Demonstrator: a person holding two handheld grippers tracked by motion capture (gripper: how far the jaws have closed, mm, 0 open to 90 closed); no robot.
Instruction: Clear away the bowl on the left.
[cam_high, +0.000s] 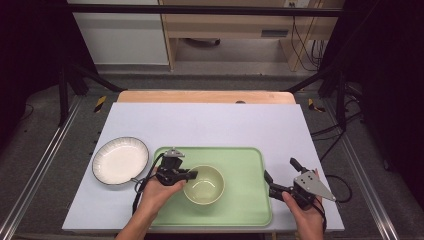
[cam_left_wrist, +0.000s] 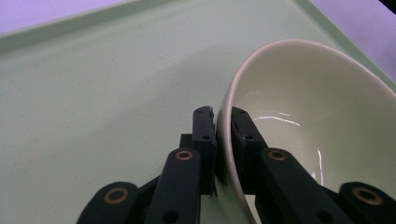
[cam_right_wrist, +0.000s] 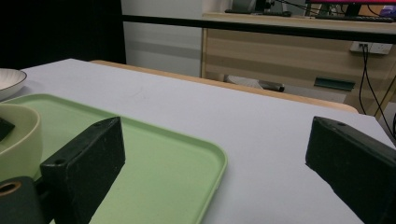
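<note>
Left gripper (cam_high: 186, 174) is clamped on the bowl (cam_high: 204, 185) rim at 9 o'clock, one jaw inside, one outside. Bowl sits on tray (cam_high: 240, 160), w/ plate (cam_high: 120, 160) beside. Right gripper (cam_high: 272, 186) has jaws wide apart, holding nothing. Grasp seems done; lift and placing probably remain.

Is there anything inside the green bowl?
Empty. The bowl on the tray shows only its bare, shiny inside, while the left gripper pinches its rim.
</note>
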